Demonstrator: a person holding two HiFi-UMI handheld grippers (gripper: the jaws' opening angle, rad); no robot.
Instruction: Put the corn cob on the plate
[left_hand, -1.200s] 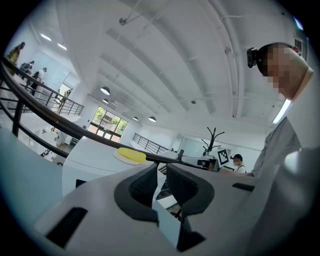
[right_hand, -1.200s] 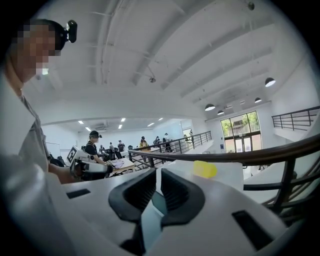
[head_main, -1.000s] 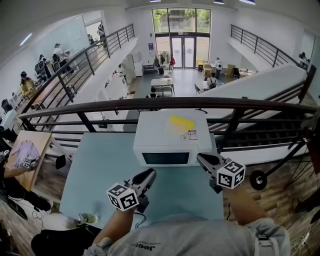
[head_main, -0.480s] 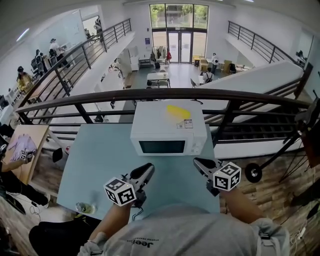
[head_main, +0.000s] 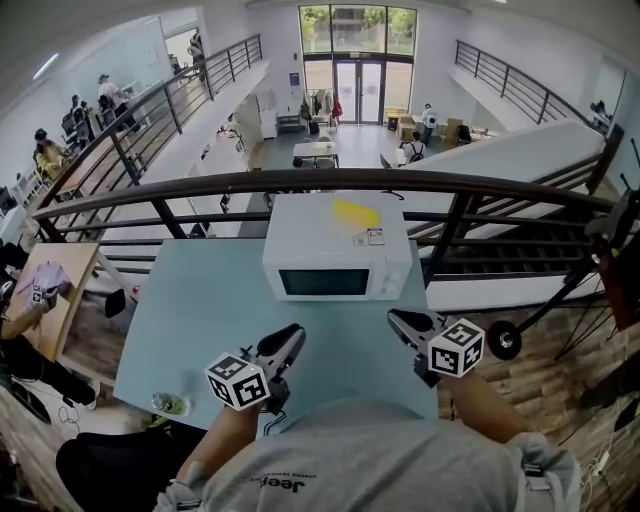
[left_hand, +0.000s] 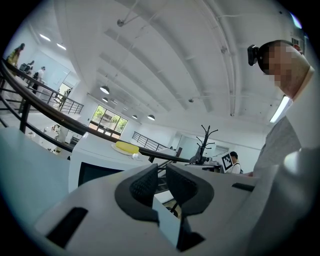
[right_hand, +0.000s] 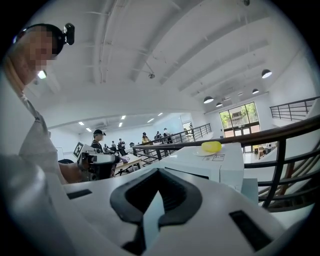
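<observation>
1. Corn cob (head_main: 355, 212): lies on top of the microwave (head_main: 320, 250), toward its back, well apart from both grippers. Sits on what looks like a shallow white plate (right_hand: 201, 153) in both gripper views; hard to tell plate from white top in the head view.
2. Left gripper (head_main: 293, 333): hovers over the table (head_main: 200, 320) in front of the microwave, jaws a narrow slit apart, nothing in it.
3. Right gripper (head_main: 397, 318): also short of the microwave front, jaws together, empty.
4. Judged: goal likely met already. Step in hand reads as standing off and checking.
5. To do it well: hold both grippers low and clear of the microwave, avoid knocking it, and confirm the cob rests inside the rim.
6. If re-seating is needed: open the right jaws wide first, come in over the front edge, and clamp across the cob's girth. Beware rolling, and the railing drop just behind.
</observation>
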